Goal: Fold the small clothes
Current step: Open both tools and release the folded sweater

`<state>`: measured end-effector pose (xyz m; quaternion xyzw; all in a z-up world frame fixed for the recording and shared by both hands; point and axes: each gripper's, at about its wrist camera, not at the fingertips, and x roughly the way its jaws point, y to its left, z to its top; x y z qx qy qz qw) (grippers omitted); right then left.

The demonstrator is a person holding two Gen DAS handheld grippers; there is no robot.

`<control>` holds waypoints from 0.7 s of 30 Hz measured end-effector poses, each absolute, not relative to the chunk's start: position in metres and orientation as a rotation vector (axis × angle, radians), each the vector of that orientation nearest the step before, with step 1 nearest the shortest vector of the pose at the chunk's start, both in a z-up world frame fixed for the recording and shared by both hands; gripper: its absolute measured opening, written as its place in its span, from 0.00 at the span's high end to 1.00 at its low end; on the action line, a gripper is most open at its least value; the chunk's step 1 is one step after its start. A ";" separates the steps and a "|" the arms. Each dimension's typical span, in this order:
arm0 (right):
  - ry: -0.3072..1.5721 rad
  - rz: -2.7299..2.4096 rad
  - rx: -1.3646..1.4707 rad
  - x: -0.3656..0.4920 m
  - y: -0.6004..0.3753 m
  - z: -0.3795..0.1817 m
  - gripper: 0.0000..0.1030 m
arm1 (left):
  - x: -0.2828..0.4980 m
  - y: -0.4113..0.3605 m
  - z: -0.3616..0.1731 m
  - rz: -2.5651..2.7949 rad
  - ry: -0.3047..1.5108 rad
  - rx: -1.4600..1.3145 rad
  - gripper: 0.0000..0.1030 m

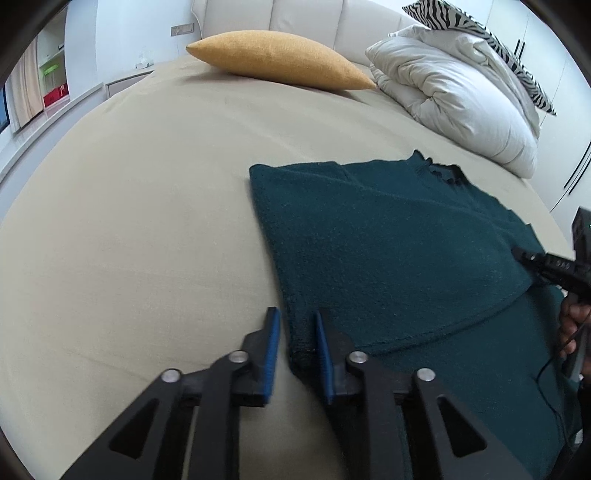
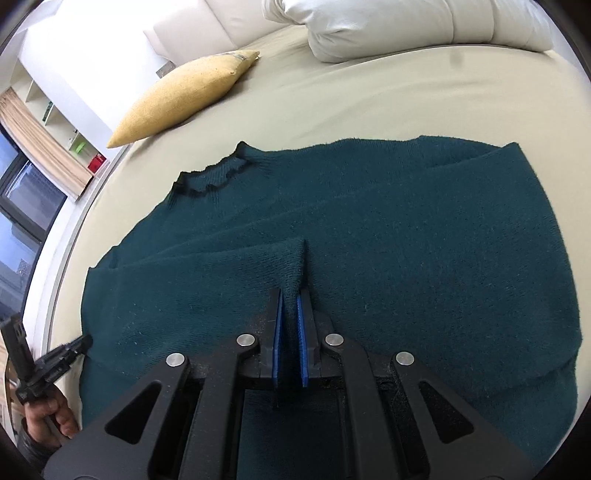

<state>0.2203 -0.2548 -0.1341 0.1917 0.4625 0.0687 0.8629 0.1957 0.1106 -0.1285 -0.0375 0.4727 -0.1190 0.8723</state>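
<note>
A dark teal knit sweater lies partly folded on the beige bed sheet, its collar toward the pillows. My left gripper is open at the sweater's near left corner; the folded edge lies loosely between the blue pads without being pressed. In the right wrist view the sweater fills the middle, and my right gripper is shut on a pinched ridge of its fabric. The right gripper shows at the sweater's right edge, and the left gripper at the lower left, held by a hand.
A mustard-yellow pillow lies at the head of the bed, beside a bundled white duvet and a zebra-striped cushion. Bare sheet stretches left of the sweater. Shelves and a window stand beyond the bed's left side.
</note>
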 end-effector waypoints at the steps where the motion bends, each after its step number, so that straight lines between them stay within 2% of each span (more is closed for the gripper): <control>1: 0.969 0.152 0.390 0.218 -0.255 -0.135 0.94 | 0.195 0.113 -0.125 -0.239 0.990 -0.078 0.63; 3: 0.969 0.141 0.377 0.214 -0.257 -0.129 0.83 | 0.189 0.120 -0.110 -0.179 0.955 -0.062 0.57; 5: 0.946 0.051 0.371 0.208 -0.263 -0.116 0.71 | 0.188 0.124 -0.095 -0.160 0.907 -0.070 0.56; 8: 0.839 0.060 0.434 0.202 -0.267 -0.094 0.71 | 0.205 0.116 -0.081 -0.176 0.872 -0.074 0.55; 11: 0.833 0.184 0.438 0.214 -0.246 -0.089 0.71 | 0.230 0.096 -0.081 -0.193 0.834 -0.066 0.55; 16: 0.900 0.294 0.439 0.249 -0.216 -0.114 0.71 | 0.276 0.072 -0.108 -0.161 0.874 -0.049 0.55; 18: 0.954 0.290 0.472 0.263 -0.217 -0.132 0.75 | 0.288 0.067 -0.128 -0.155 0.912 -0.024 0.54; 21: 0.906 0.314 0.568 0.267 -0.236 -0.144 0.80 | 0.283 0.066 -0.135 -0.173 0.866 0.033 0.53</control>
